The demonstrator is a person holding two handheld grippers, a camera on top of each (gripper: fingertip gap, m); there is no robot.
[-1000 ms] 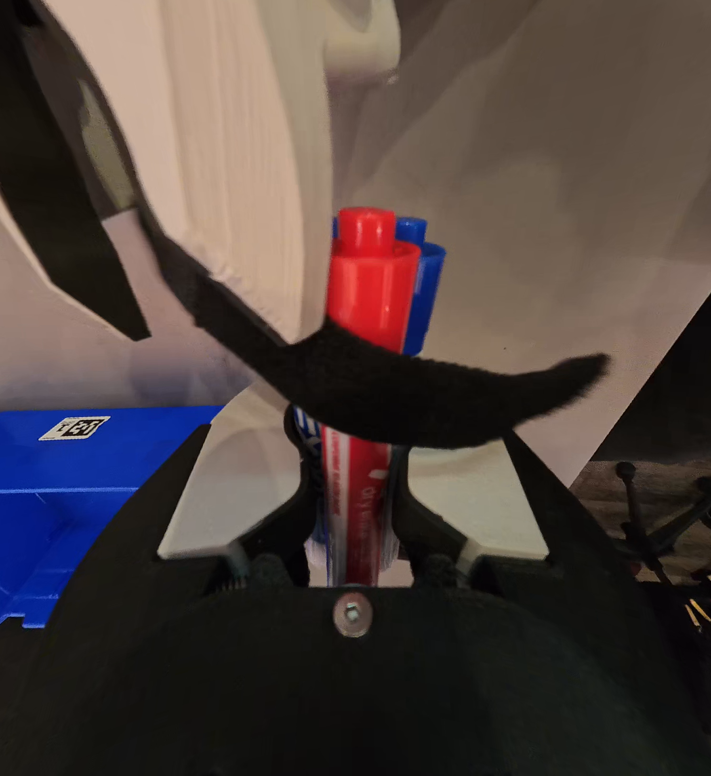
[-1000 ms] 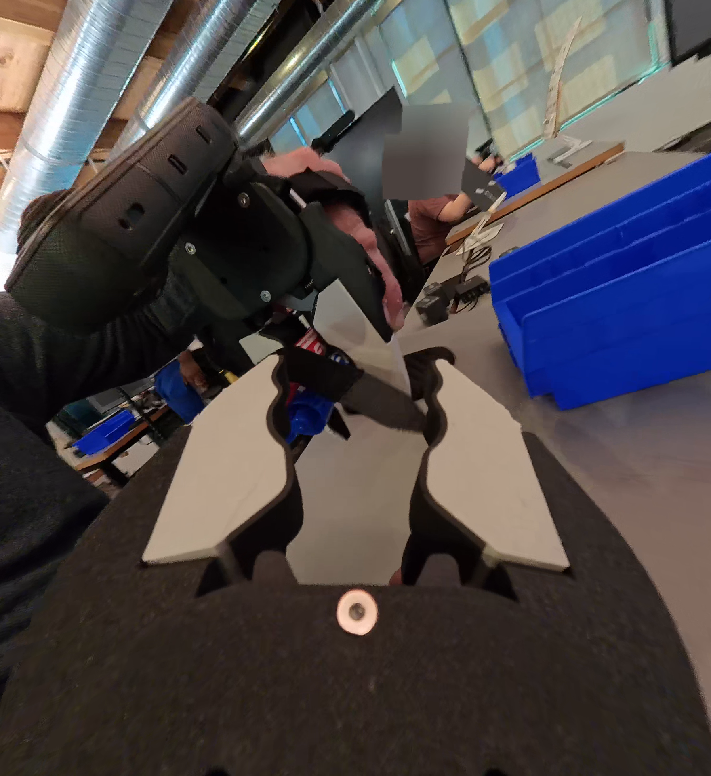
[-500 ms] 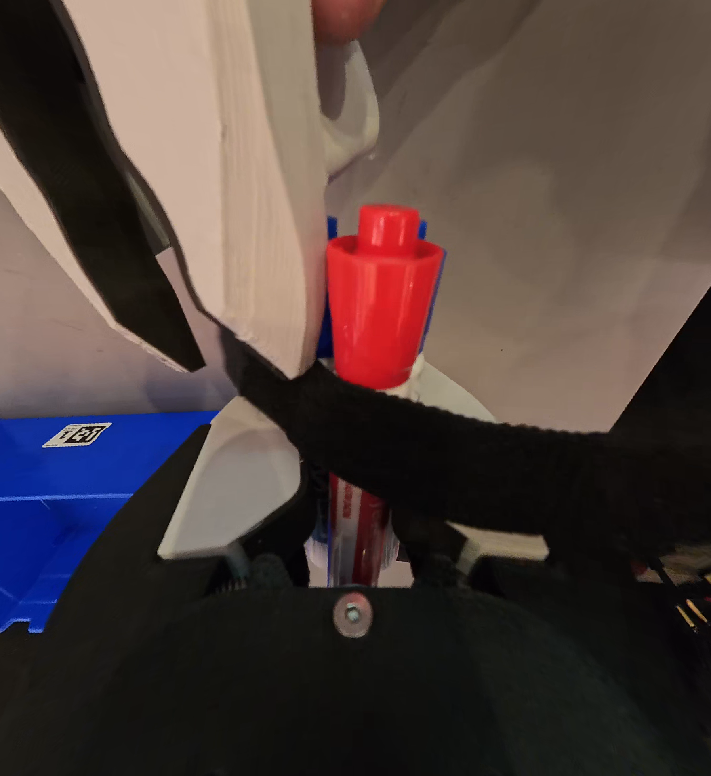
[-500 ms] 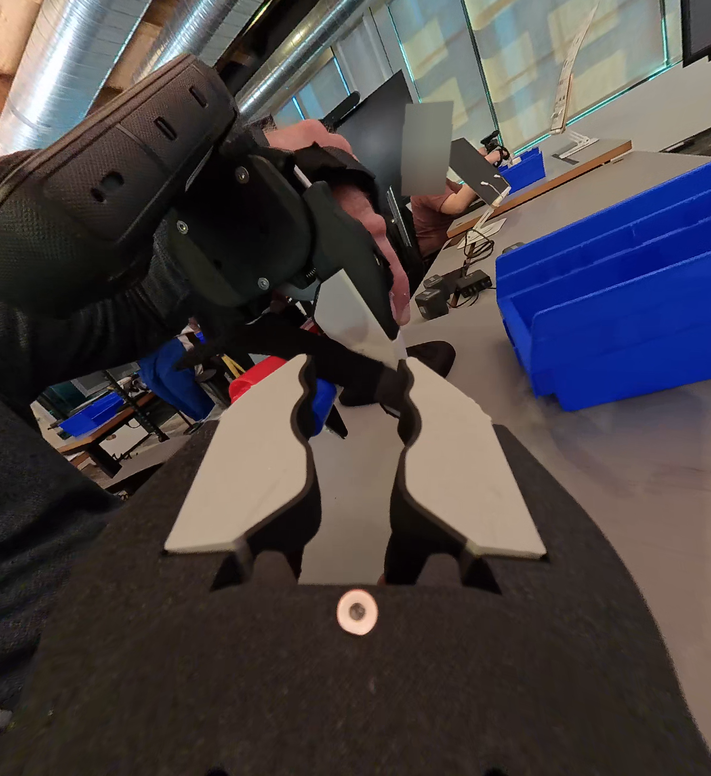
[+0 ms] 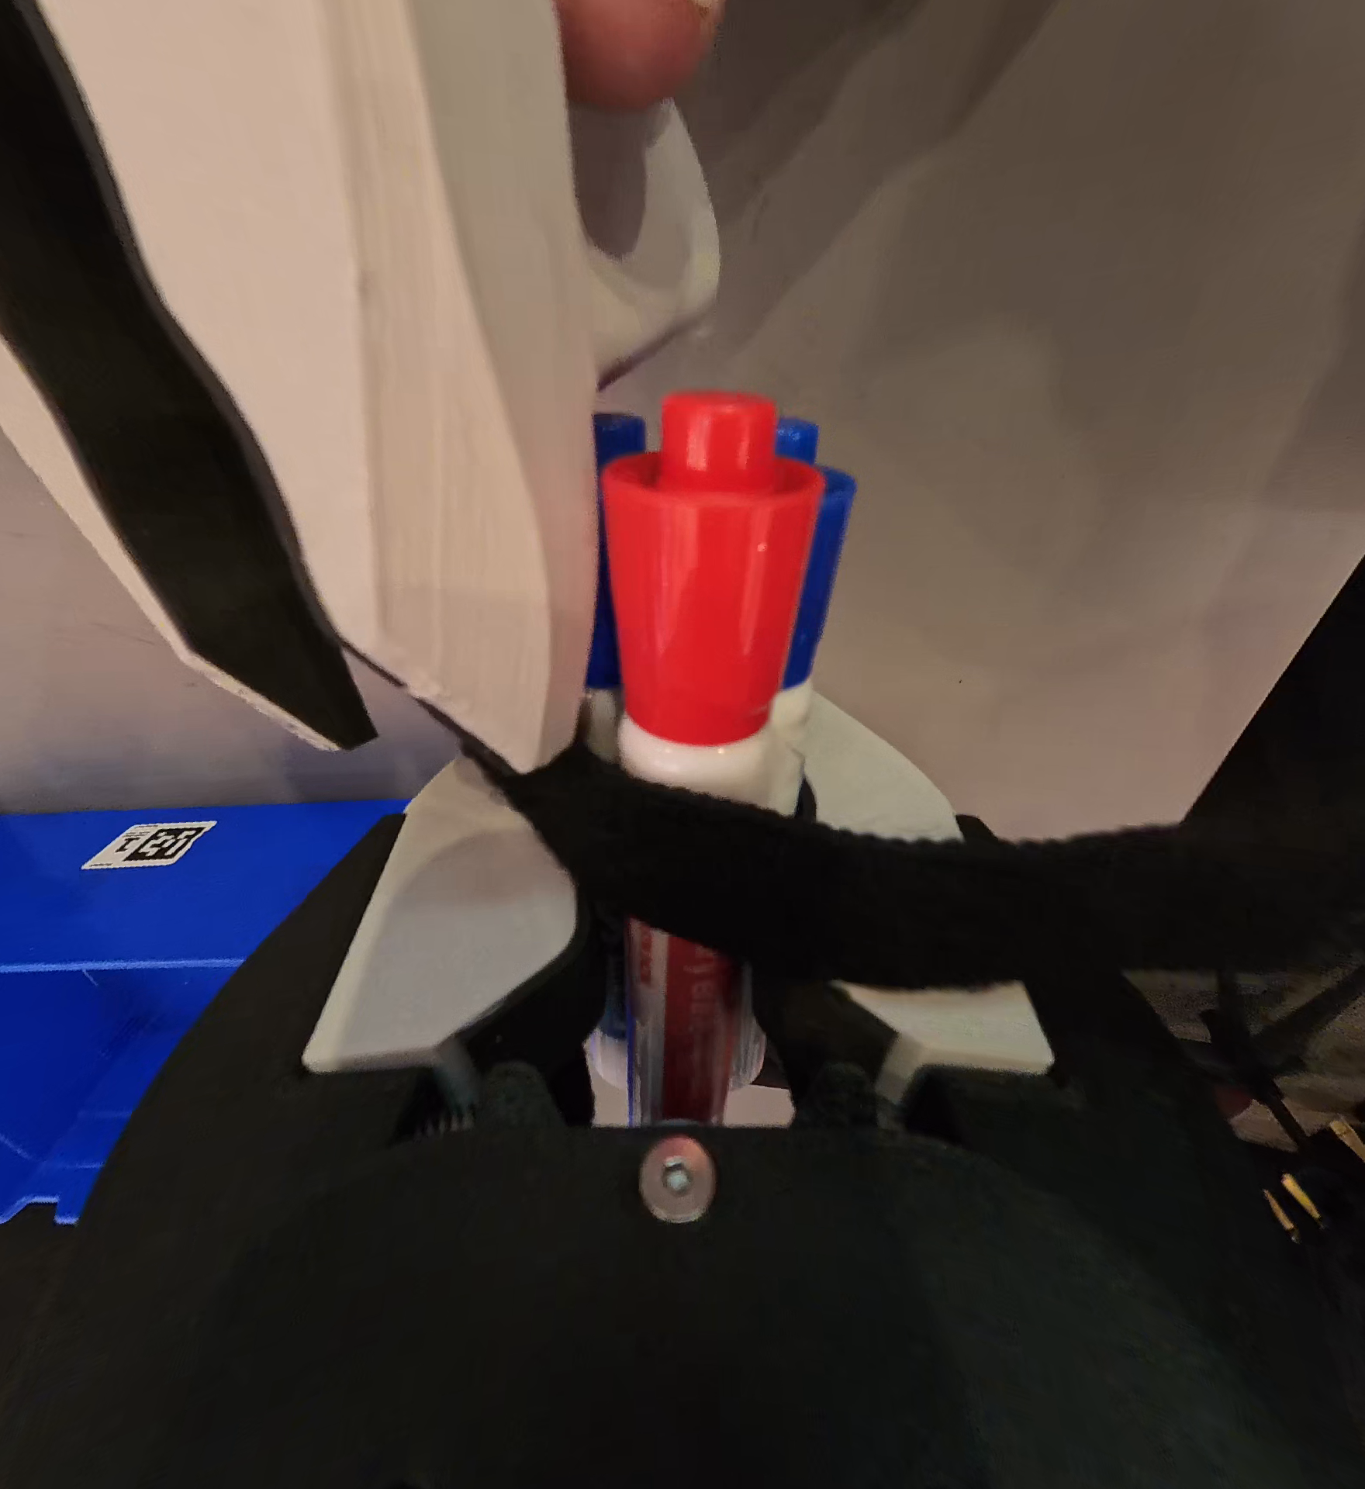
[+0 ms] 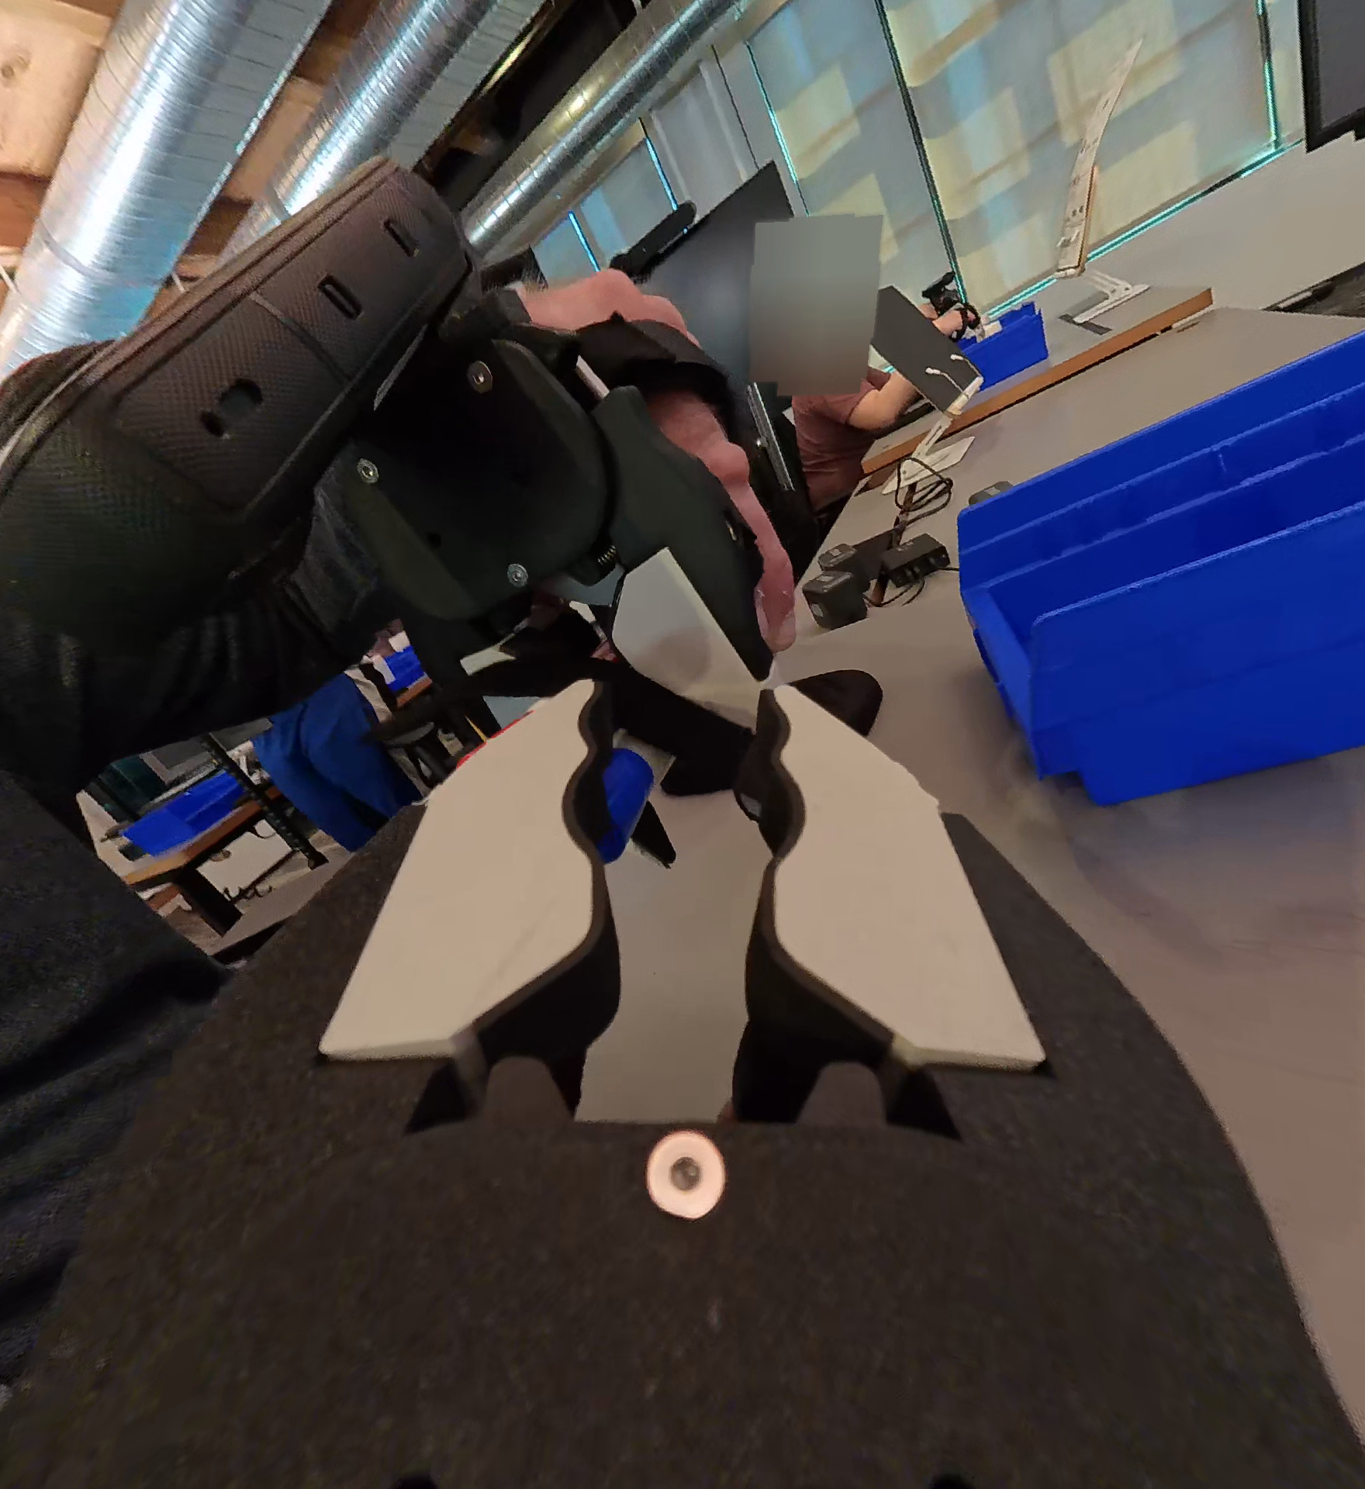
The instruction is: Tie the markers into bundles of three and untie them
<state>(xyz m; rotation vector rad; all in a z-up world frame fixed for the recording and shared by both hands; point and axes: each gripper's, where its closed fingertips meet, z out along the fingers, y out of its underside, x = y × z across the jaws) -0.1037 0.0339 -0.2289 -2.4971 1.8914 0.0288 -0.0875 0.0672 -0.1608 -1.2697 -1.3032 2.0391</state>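
Note:
My left gripper (image 5: 687,806) is shut on a bundle of three markers, one with a red cap (image 5: 703,604) and two with blue caps (image 5: 820,580), pointing away from the camera. A black strap (image 5: 865,902) runs taut across the bundle just below the caps and goes out of view to the right. Its left end passes between the fingers of my right gripper (image 5: 421,725), which presses against the bundle's left side. In the right wrist view my right gripper (image 6: 687,701) has its jaws narrowed on the strap (image 6: 695,733), with a blue cap (image 6: 623,798) and the left gripper (image 6: 631,669) just beyond.
Blue plastic bins (image 6: 1227,604) stand on the grey table (image 6: 1147,1007) to the right, and one shows at the left of the left wrist view (image 5: 99,967). Small black boxes and cables (image 6: 889,564) lie farther back. A person sits at a far table.
My right gripper's jaws have narrowed around the strap. The strap's loose end has swung right and gone taut, and the strap now sits lower, below the caps.

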